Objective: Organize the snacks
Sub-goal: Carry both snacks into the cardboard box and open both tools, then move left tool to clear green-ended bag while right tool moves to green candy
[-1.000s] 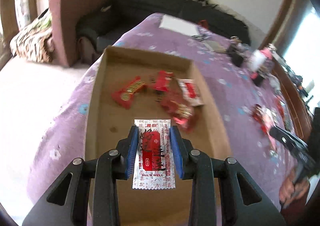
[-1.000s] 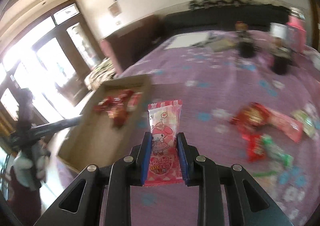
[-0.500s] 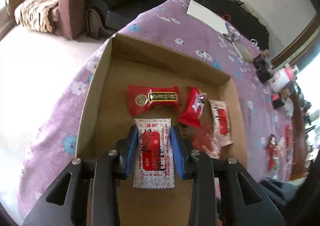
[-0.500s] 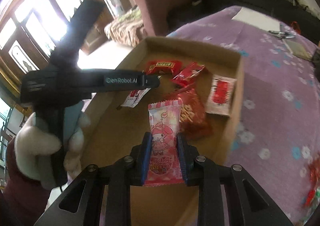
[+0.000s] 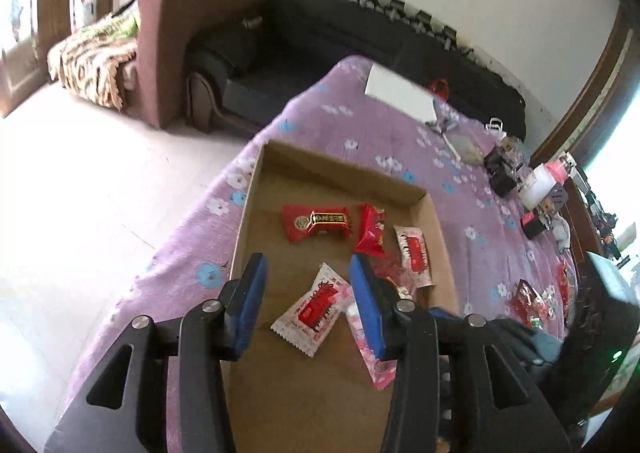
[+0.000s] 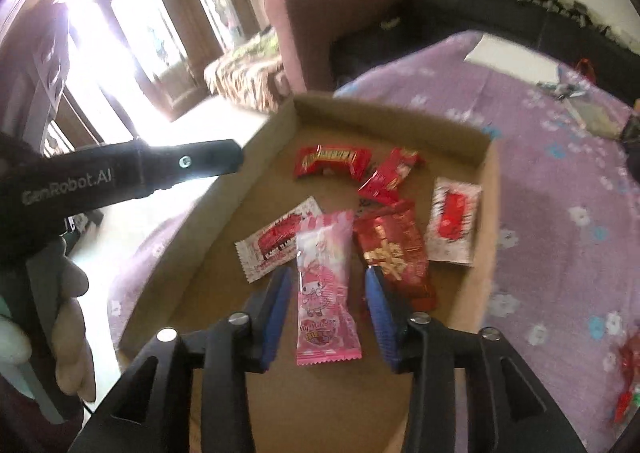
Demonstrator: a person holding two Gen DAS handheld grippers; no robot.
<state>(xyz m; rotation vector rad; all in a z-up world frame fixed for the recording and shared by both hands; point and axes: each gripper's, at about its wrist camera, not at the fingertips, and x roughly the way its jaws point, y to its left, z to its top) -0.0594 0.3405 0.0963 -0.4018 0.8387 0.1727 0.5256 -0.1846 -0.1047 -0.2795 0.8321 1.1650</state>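
Note:
An open cardboard box [image 5: 256, 189] lies on a purple flowered cloth. My left gripper [image 5: 308, 301] hovers over it, its jaws opening. The white-and-red packet [image 5: 316, 309] lies tilted on the box floor below them, untouched by the pads. In the right wrist view my right gripper [image 6: 328, 313] is also opening. The pink cartoon packet [image 6: 324, 293] sits loose between its blue pads, resting on the box [image 6: 488, 189] floor. Beside it are the white-and-red packet [image 6: 280, 241], a red bag [image 6: 394, 253], a red bar [image 6: 330, 161] and a small red packet [image 6: 390, 175].
Loose snacks [image 5: 532, 301] lie on the cloth to the right of the box. Bottles and small items [image 5: 540, 185] stand further back, with a white sheet [image 5: 400, 93] at the far end. A gloved hand [image 6: 72, 317] holds the left gripper's black body [image 6: 120, 173] left of the box.
Both grippers have opened. The white-and-red packet dropped from the left jaws and lies tilted in the box. The pink packet is no longer pinched. The left gripper pulled back and up.

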